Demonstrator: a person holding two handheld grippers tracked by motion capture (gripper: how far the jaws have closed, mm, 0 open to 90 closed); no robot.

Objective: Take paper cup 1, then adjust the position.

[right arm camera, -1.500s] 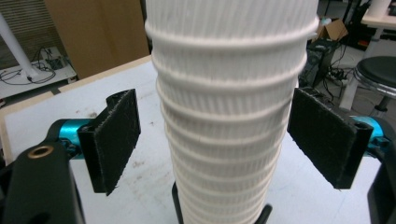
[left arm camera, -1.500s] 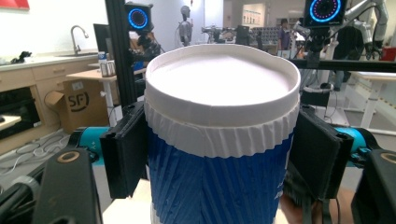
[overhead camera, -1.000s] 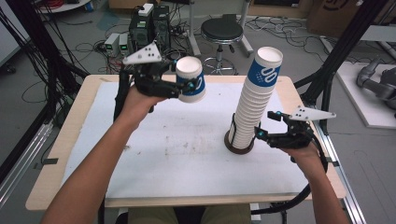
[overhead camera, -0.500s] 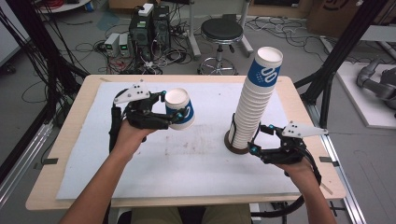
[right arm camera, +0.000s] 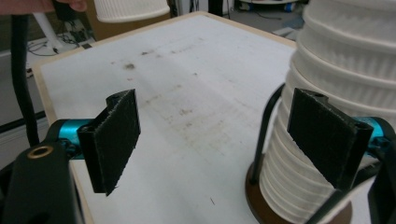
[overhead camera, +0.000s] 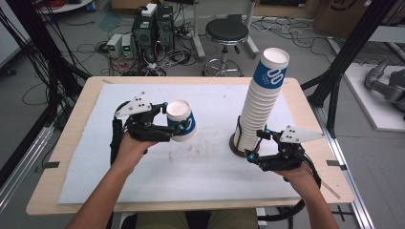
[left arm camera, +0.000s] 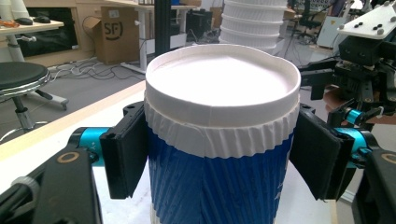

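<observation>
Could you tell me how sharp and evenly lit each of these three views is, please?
High view: soft, even room light, mildly blurred, faint shadow under the blue-and-white ribbed paper cup. Left gripper view: that cup's white rim nearly washed out, its blue wall dark, background soft. Right gripper view: black jaw pads crisp, tall stack of white ribbed paper cups slightly blurred.

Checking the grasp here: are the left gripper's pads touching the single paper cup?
Touching. The left gripper view shows both pads pressed flat against the cup's ribbed sides, no gap.

"SF" on a cardboard box (left arm camera: 116, 35) beyond the table.
</observation>
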